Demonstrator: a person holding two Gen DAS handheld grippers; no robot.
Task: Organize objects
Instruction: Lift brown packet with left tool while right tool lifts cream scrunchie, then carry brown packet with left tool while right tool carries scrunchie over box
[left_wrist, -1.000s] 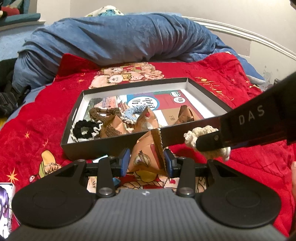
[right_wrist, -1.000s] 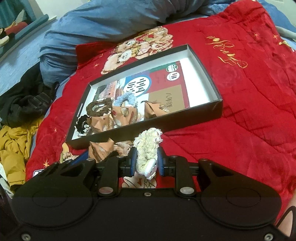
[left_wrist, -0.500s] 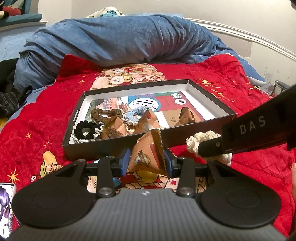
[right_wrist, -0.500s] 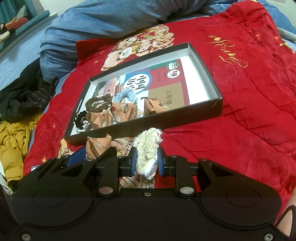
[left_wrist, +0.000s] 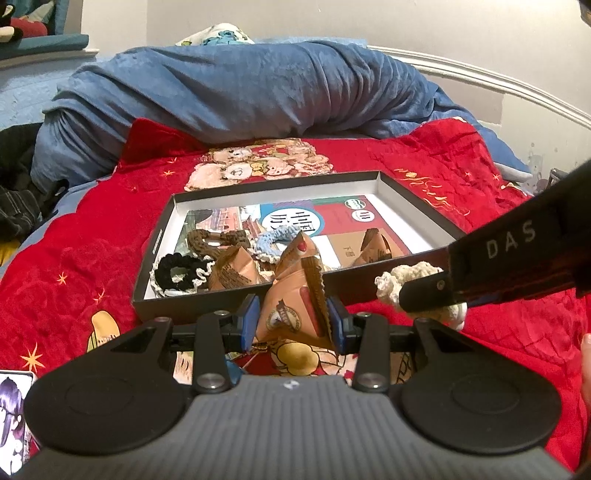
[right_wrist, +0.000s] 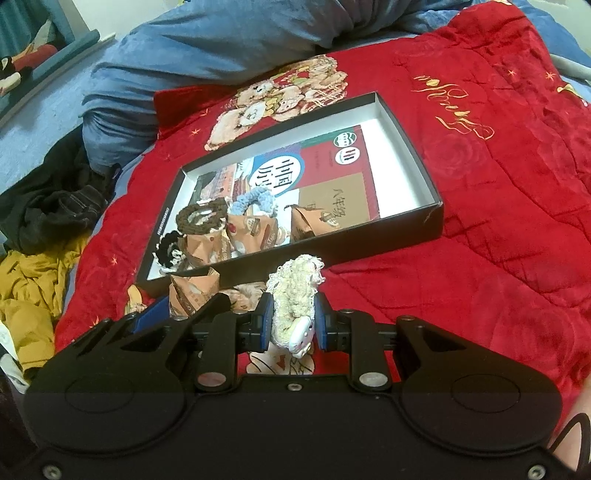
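My left gripper (left_wrist: 291, 321) is squeezing a brown paper snack packet (left_wrist: 295, 306). The packet sits between the two blue pads, just in front of the near wall of the black box (left_wrist: 155, 243).

My right gripper (right_wrist: 293, 321) is squeezed tight on a fluffy cream scrunchie (right_wrist: 295, 295). It also waits just in front of the box, to the right of my left gripper.

The box lies on a red blanket (right_wrist: 498, 221). Inside it, near the left end, I see a black scrunchie (left_wrist: 179, 273), a brown scrunchie (left_wrist: 218, 240), a light blue scrunchie (left_wrist: 275, 240) and more brown packets (left_wrist: 232, 271). A picture book (right_wrist: 332, 177) covers the box floor. A blue blanket (left_wrist: 240, 88) is piled behind.
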